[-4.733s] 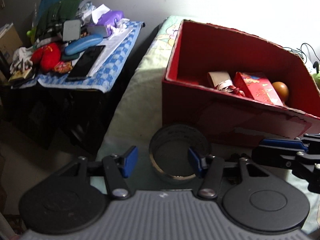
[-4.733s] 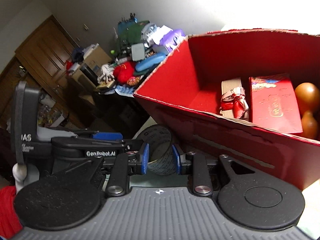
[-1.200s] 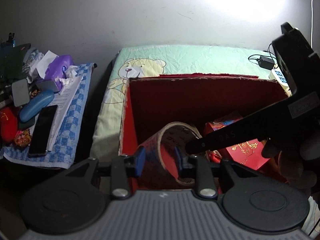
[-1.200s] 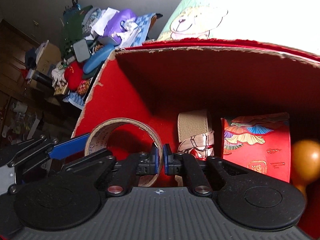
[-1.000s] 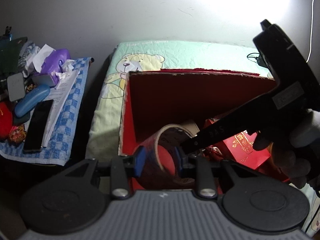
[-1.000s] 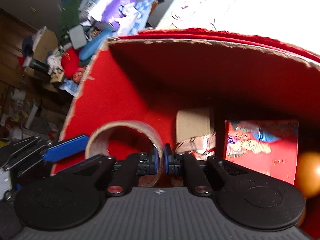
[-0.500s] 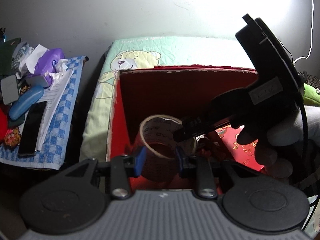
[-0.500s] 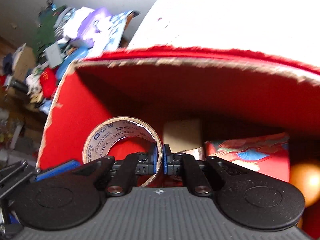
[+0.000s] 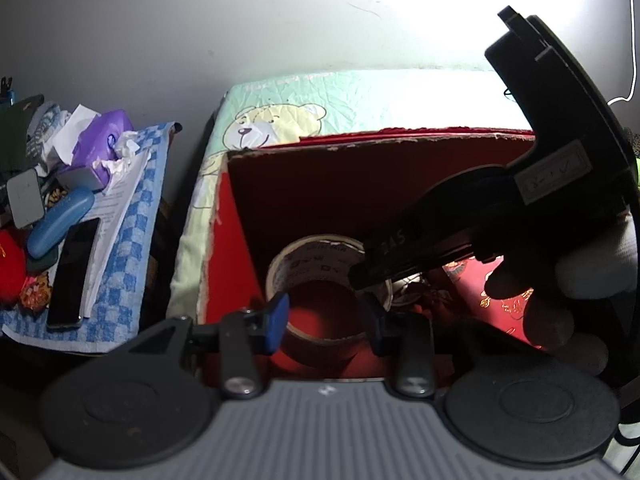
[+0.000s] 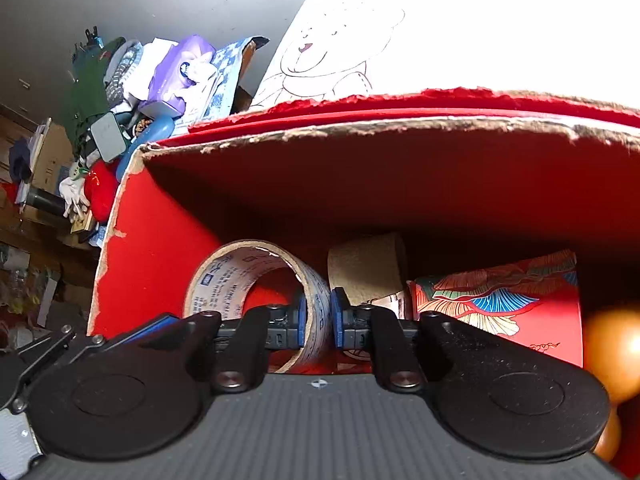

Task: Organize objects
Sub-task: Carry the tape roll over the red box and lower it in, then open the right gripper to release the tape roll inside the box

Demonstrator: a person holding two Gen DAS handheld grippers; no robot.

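Observation:
A roll of brown packing tape (image 9: 320, 256) stands on edge in the left corner of the red cardboard box (image 9: 224, 240). My left gripper (image 9: 328, 322) straddles the roll's whole width. Its jaws are opening and the blue pads stand just off the roll's sides. My right gripper (image 10: 320, 322) has the roll's (image 10: 224, 280) right wall between its pads. Those jaws are opening too, with a small gap showing. In the left wrist view the right gripper's (image 9: 360, 276) black body reaches in from the right, held by a hand (image 9: 560, 280).
The box (image 10: 152, 248) also holds a beige roll (image 10: 364, 268), a red patterned packet (image 10: 500, 308) and an orange ball (image 10: 612, 344). It sits on a bear-print bed sheet (image 9: 280, 120). Left of the bed, a checked cloth (image 9: 120, 248) carries a phone (image 9: 72, 272), a blue case (image 9: 60, 220) and tissues.
Both grippers' jaws have widened off the tape roll, which they held shut half a second ago. The roll now rests lower in the box's left corner.

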